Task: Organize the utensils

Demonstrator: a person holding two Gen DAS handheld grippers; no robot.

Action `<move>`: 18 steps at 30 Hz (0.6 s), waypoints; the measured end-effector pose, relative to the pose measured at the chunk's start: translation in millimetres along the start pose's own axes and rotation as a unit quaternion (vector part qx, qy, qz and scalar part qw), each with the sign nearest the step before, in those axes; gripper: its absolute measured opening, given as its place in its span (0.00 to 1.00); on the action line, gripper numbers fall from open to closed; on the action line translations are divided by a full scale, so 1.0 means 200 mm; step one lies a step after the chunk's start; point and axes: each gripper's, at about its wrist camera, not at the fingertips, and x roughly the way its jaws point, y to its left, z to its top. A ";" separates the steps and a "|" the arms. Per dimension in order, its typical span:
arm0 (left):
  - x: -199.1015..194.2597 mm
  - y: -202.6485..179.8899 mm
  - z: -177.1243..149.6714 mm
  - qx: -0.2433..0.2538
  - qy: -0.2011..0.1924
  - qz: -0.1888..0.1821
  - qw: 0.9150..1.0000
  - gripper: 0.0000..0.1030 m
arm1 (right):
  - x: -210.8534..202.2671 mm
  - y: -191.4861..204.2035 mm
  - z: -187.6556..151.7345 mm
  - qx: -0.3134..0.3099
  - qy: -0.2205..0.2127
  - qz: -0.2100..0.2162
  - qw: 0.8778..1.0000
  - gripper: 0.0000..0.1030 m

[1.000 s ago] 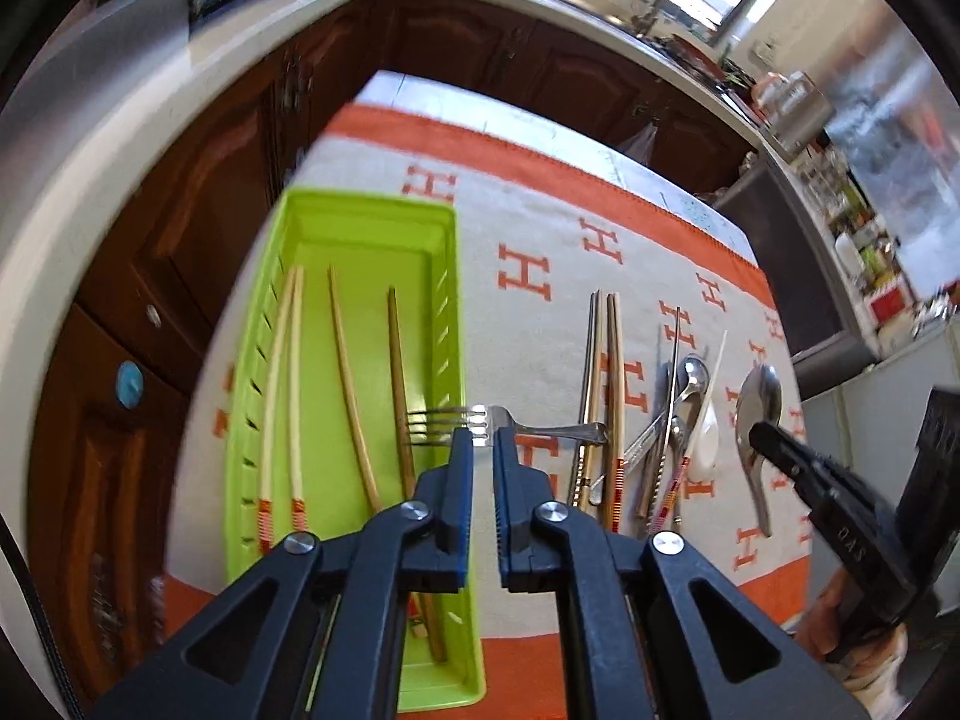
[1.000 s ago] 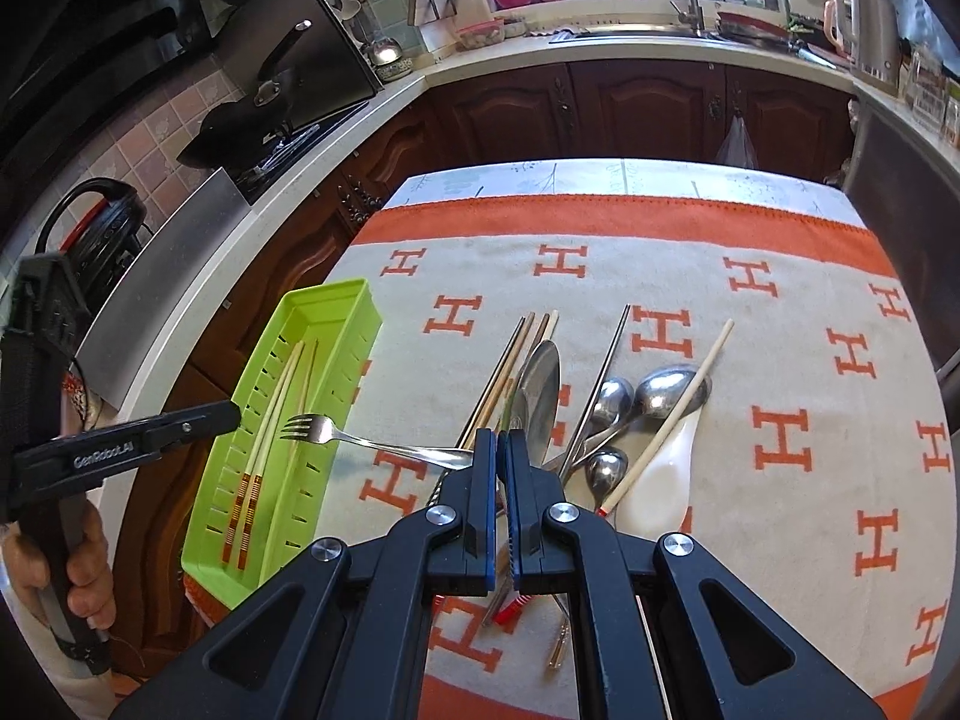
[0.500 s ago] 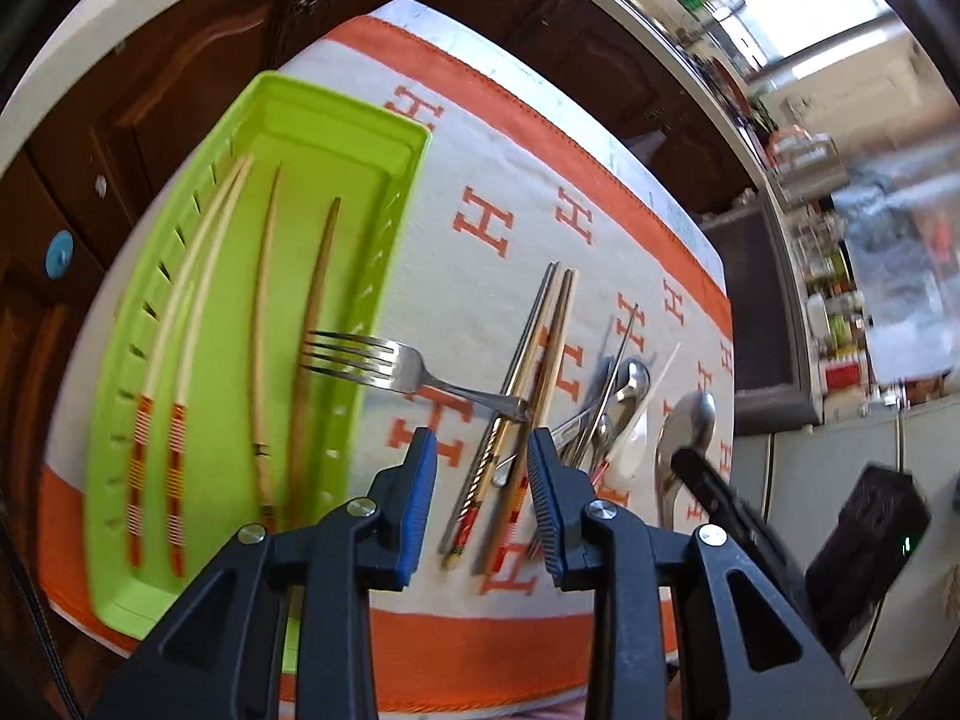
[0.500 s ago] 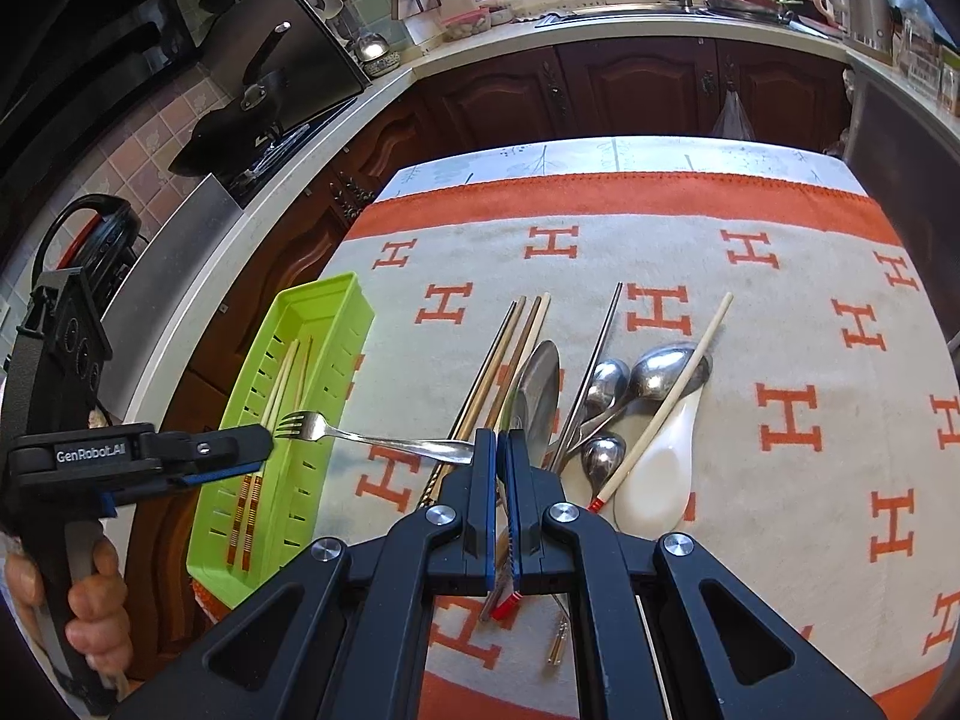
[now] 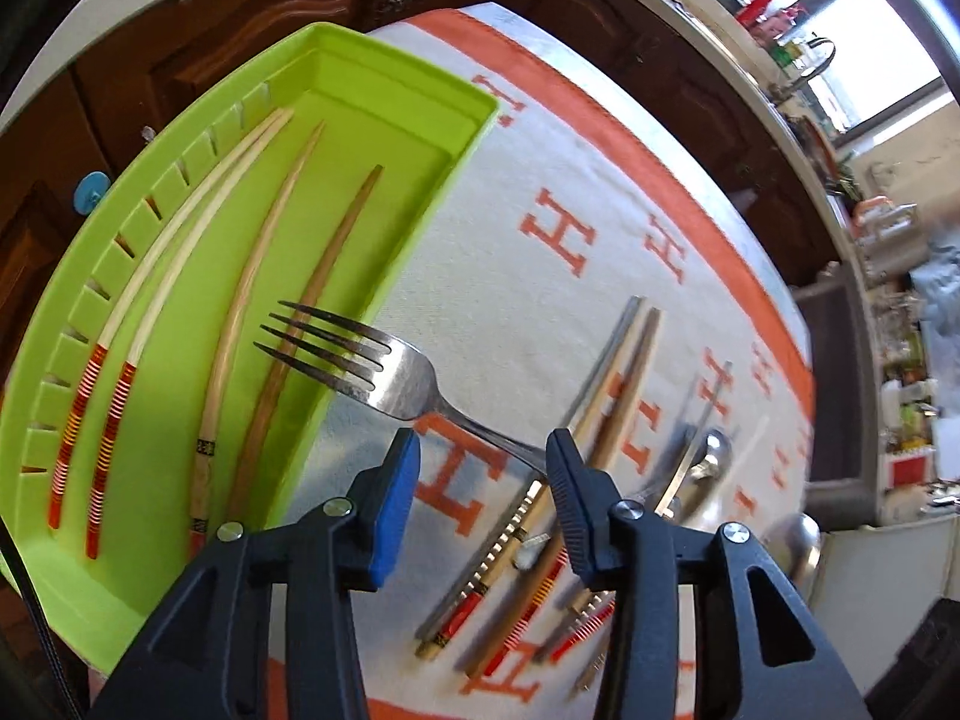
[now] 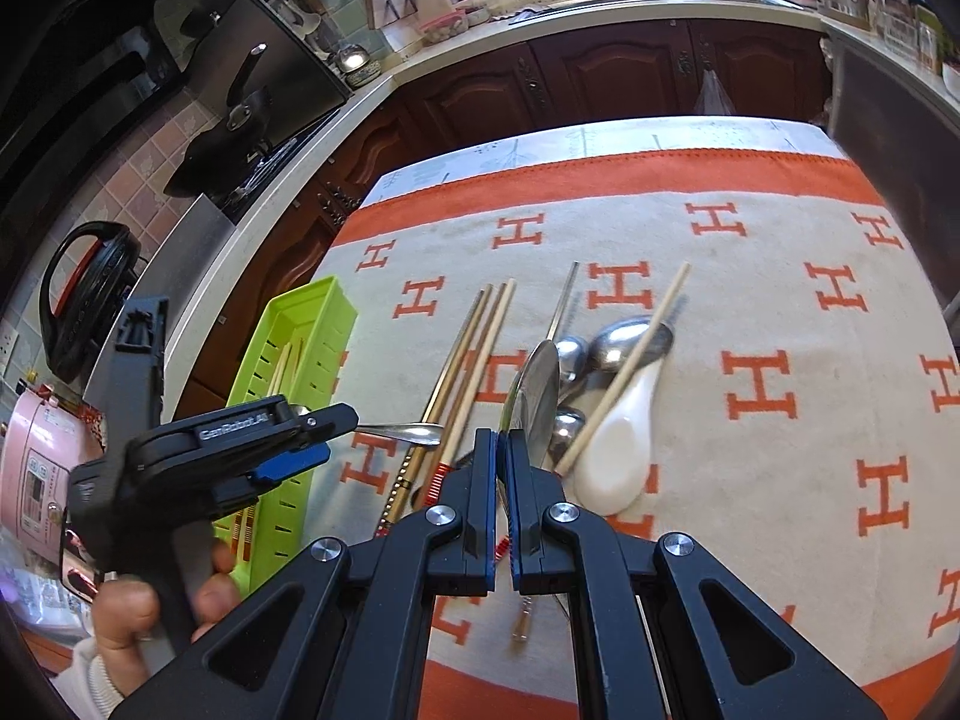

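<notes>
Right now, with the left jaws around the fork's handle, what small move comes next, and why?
Probably close the left gripper on the fork. Its jaws are opening and straddle the handle, pads not yet pressing. The fork bridges the green tray's rim, tines over the tray, handle on the cloth, so it needs gripping before it can be set inside.

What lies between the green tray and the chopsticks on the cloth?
The fork: its tines overhang the green tray rim, its handle runs toward the chopsticks. The left wrist view shows this best.
</notes>
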 end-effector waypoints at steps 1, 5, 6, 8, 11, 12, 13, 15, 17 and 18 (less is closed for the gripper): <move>0.00 0.00 0.01 0.000 -0.008 0.000 1.000 0.41 | 0.00 -0.02 0.00 0.004 0.000 0.001 1.000 0.03; 0.02 -0.03 0.01 -0.003 -0.043 0.019 0.999 0.41 | -0.01 -0.08 -0.01 0.015 -0.001 0.002 1.000 0.03; 0.03 -0.04 0.01 -0.004 -0.057 0.025 0.998 0.41 | -0.01 -0.09 -0.01 0.018 -0.001 0.002 1.000 0.03; 0.03 -0.04 0.02 -0.003 -0.075 0.029 0.997 0.41 | -0.01 -0.11 -0.01 0.021 -0.003 0.003 1.000 0.03; 0.03 -0.05 0.02 -0.007 -0.109 0.033 0.994 0.30 | -0.01 -0.12 -0.02 0.023 -0.002 0.005 1.000 0.03; 0.03 -0.05 0.03 -0.005 -0.126 0.029 0.992 0.05 | -0.01 -0.12 -0.02 0.023 -0.001 0.005 1.000 0.03; 0.03 -0.04 0.03 -0.002 -0.129 0.015 0.992 0.04 | 0.00 -0.13 -0.02 0.024 -0.001 0.005 1.000 0.03; 0.05 -0.03 0.04 -0.003 -0.135 0.012 0.991 0.03 | 0.00 -0.13 -0.03 0.025 0.001 0.004 1.000 0.03; 0.05 -0.02 0.05 0.001 -0.134 0.001 0.991 0.02 | 0.00 -0.13 -0.03 0.025 0.001 0.004 1.000 0.03; 0.04 -0.03 0.06 0.004 -0.132 -0.004 0.991 0.01 | 0.00 -0.13 -0.03 0.024 0.001 0.003 1.000 0.03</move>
